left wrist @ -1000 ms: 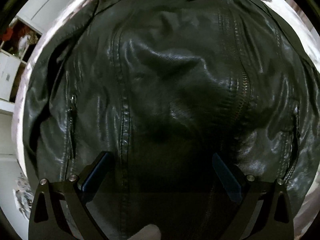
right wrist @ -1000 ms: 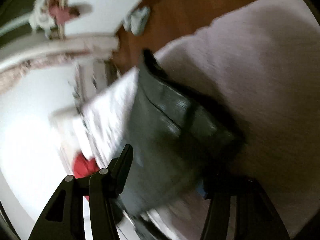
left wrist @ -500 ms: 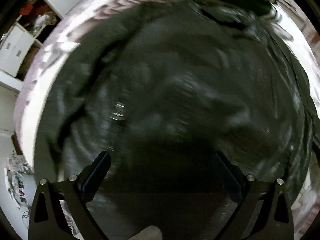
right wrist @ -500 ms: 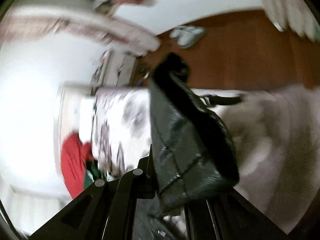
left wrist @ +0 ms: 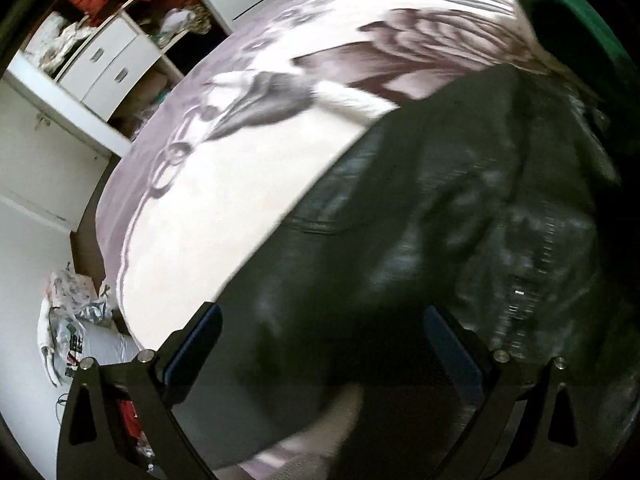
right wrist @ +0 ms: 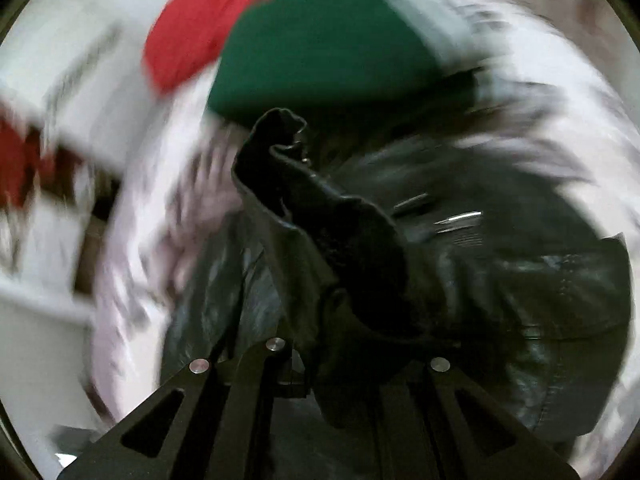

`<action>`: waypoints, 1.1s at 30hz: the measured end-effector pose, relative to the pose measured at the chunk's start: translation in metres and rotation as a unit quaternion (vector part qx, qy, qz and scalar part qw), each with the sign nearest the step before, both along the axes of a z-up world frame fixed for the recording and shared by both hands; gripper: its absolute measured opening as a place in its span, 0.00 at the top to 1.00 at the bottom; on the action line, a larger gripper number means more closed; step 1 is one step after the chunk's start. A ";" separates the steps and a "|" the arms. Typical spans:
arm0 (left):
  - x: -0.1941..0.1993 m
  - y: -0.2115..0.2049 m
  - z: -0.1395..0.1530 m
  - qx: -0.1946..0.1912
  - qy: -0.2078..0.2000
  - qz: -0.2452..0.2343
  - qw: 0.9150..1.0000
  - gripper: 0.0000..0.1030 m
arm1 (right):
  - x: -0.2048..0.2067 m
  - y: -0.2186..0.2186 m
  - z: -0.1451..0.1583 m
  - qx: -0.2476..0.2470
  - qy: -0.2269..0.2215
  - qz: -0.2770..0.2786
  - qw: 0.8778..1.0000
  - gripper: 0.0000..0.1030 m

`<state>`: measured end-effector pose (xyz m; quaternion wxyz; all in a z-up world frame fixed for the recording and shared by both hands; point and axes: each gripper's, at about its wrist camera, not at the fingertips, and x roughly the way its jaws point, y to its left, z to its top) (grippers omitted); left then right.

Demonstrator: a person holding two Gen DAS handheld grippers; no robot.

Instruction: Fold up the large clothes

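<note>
Black leather jacket (left wrist: pixel 420 208) spread on the bed (left wrist: pixel 248 176), filling the lower right of the left view. Left tool (left wrist: pixel 320 344) apart, holding nothing, above the jacket. Right tool (right wrist: pixel 344 344) clamped on a jacket fold that rises through frame centre. Green garment (right wrist: pixel 320 52) and red garment (right wrist: pixel 200 28) at upper frame; white drawers (left wrist: pixel 104 64) upper left. No legible writing.

A bed (left wrist: pixel 248 168) under a pale cover with a grey flower print carries 3 garments: a black leather jacket (left wrist: pixel 420 240) spread across it, plus red (right wrist: pixel 208 28) and green (right wrist: pixel 320 52) clothes (blurred) near its far edge.
</note>
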<state>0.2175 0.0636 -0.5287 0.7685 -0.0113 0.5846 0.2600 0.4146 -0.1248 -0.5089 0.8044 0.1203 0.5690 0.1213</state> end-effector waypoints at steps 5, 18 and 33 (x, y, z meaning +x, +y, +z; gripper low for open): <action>-0.003 0.033 -0.002 -0.009 0.000 0.018 1.000 0.00 | 0.009 0.078 -0.062 -0.072 0.034 0.086 0.993 0.93; -0.074 0.135 0.002 -0.158 0.031 0.088 0.983 0.00 | -0.088 -0.079 -0.023 0.073 0.151 -0.040 0.985 0.39; -0.151 0.191 -0.067 -0.287 -0.011 0.136 0.948 0.67 | -0.125 -0.024 -0.078 0.090 0.231 -0.076 0.966 0.39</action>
